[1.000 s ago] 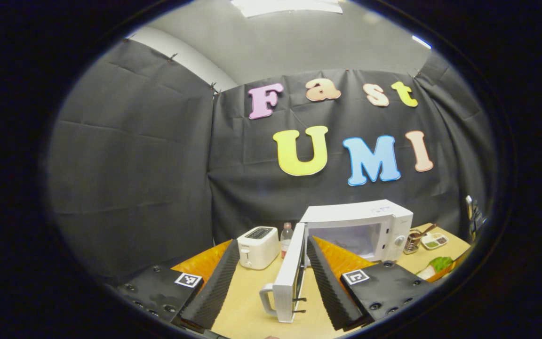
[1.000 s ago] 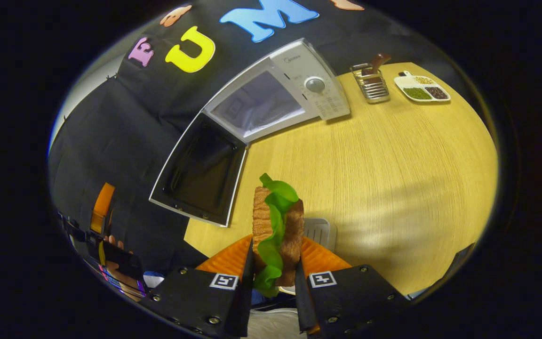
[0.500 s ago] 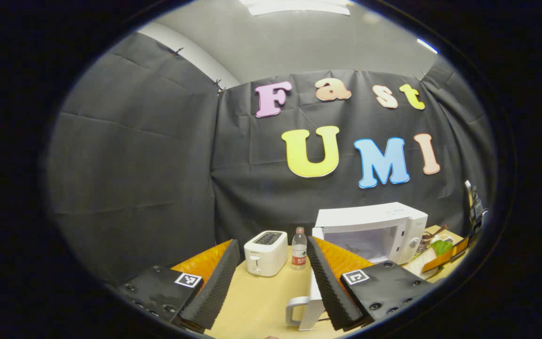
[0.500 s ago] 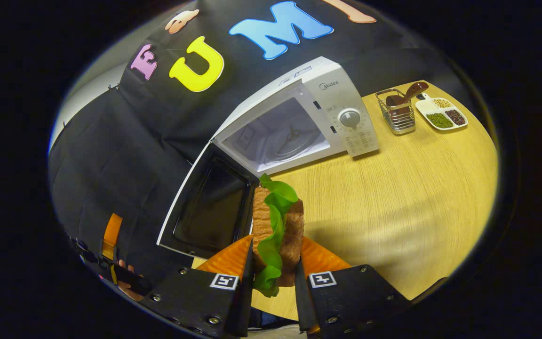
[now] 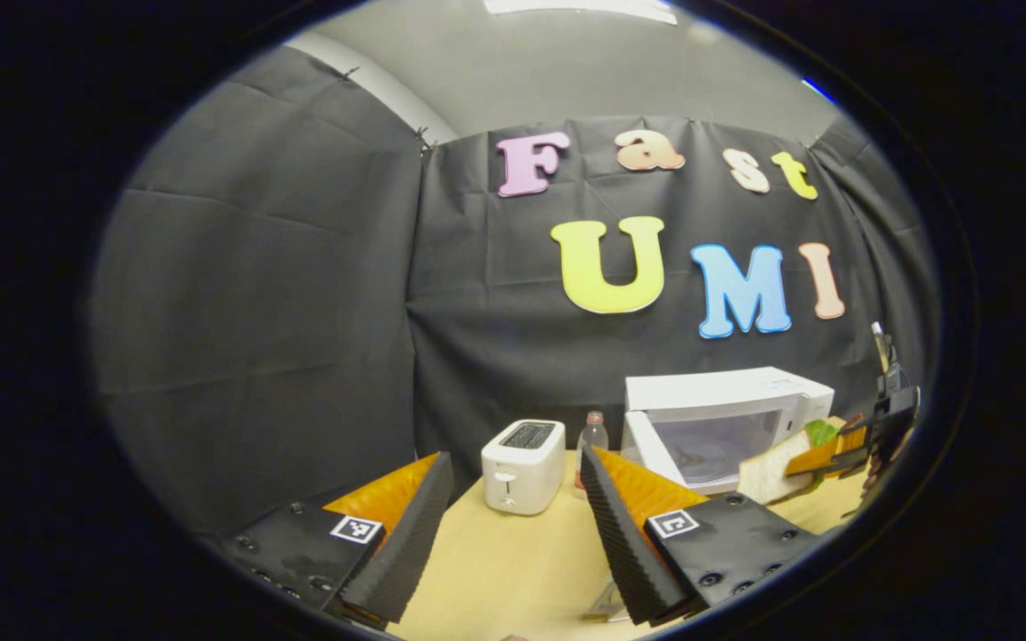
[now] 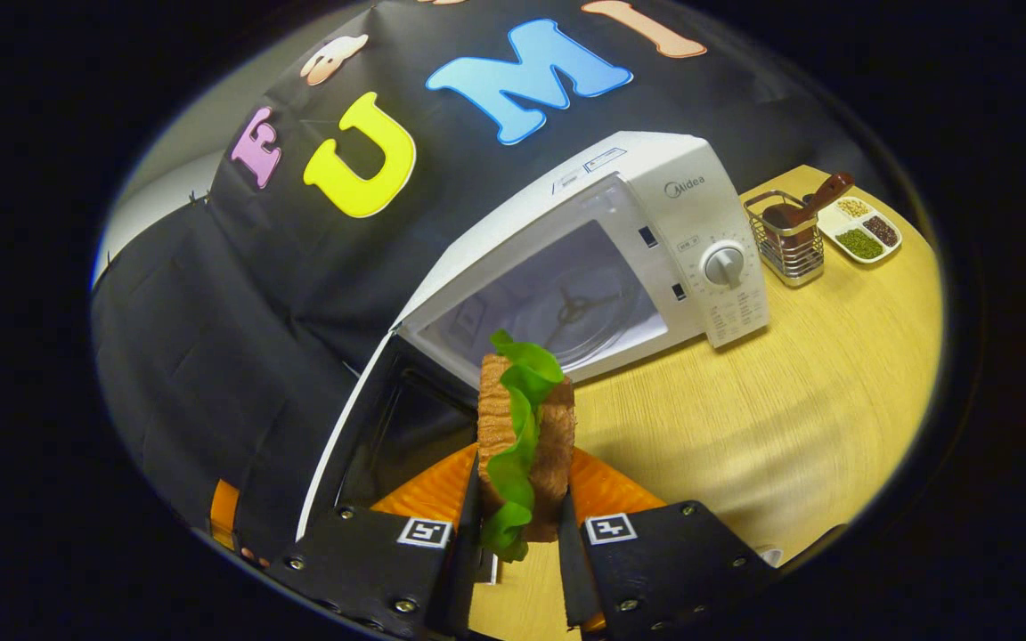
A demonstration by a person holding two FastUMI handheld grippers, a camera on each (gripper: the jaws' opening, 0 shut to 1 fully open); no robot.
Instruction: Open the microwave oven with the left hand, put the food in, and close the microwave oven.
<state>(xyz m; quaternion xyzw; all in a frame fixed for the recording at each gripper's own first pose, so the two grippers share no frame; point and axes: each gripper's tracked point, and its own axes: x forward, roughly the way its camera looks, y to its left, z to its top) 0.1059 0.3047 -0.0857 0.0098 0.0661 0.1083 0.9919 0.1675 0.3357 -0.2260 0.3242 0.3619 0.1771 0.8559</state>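
Note:
The white microwave (image 6: 655, 231) stands at the back of the wooden table (image 6: 789, 427), its door (image 6: 388, 436) swung wide to the left and the cavity with its turntable (image 6: 566, 307) exposed. My right gripper (image 6: 517, 552) is shut on a sandwich (image 6: 526, 436) with green lettuce, held on edge just before the opening. The left gripper view has the microwave (image 5: 727, 401) at the right, with the sandwich (image 5: 776, 472) in front of it. My left gripper (image 5: 508, 552) is open over the table with nothing between its fingers, to the left of the door.
A white toaster (image 5: 524, 454) and a small bottle (image 5: 593, 434) stand left of the microwave. Right of it are a wire utensil holder (image 6: 789, 245) and a divided white dish (image 6: 860, 231). Black cloth walls close the back and left.
The right gripper has carried the sandwich from the table's near side up to the microwave's opening. The left gripper has drawn back and left, away from the open door.

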